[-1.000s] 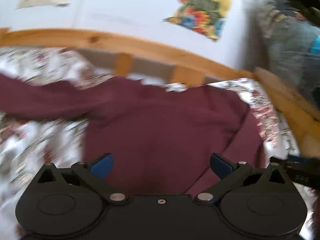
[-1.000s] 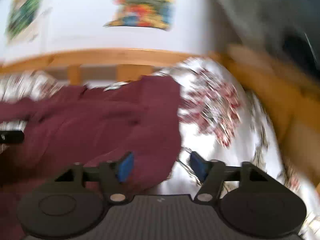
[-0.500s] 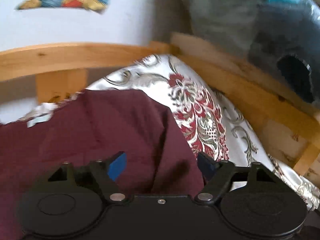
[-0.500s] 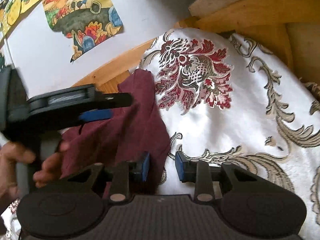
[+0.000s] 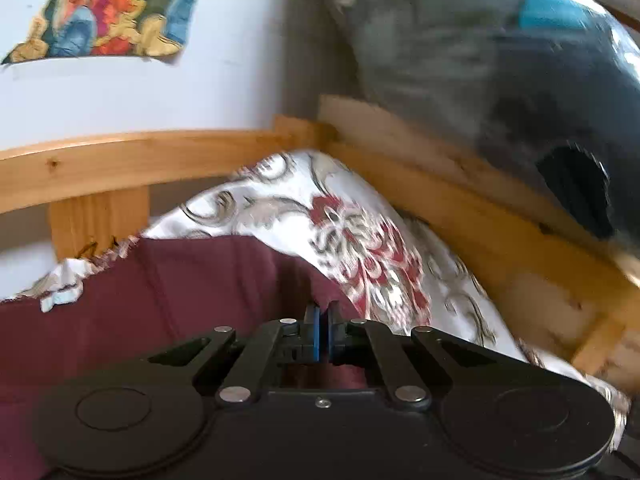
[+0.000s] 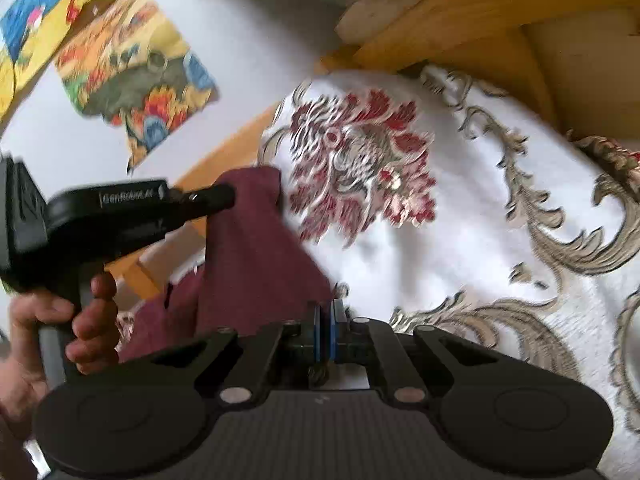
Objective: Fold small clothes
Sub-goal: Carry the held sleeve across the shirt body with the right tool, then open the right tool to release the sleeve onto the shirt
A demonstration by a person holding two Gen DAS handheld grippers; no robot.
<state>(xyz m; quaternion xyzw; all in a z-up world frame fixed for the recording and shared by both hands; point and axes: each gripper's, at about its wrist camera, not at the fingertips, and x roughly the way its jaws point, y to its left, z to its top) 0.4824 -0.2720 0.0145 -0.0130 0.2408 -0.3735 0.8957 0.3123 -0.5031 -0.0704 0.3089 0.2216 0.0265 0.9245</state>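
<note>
Two hand-held grippers (image 5: 322, 326) (image 6: 325, 325) pinching one maroon garment (image 5: 168, 296)

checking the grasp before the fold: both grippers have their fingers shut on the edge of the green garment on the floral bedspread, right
Not quite: the garment is maroon, not green, as the right wrist view shows. The rest holds: the left gripper and right gripper both have fingers shut on its edge, on the floral bedspread.

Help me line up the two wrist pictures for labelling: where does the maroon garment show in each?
Left wrist: the maroon garment fills the lower left, its edge pinched in the left claw.
Right wrist: it sits left of centre, lifted between the left claw and the right claw.
Shared landmark: the red flower motif on the white bedspread.
</note>
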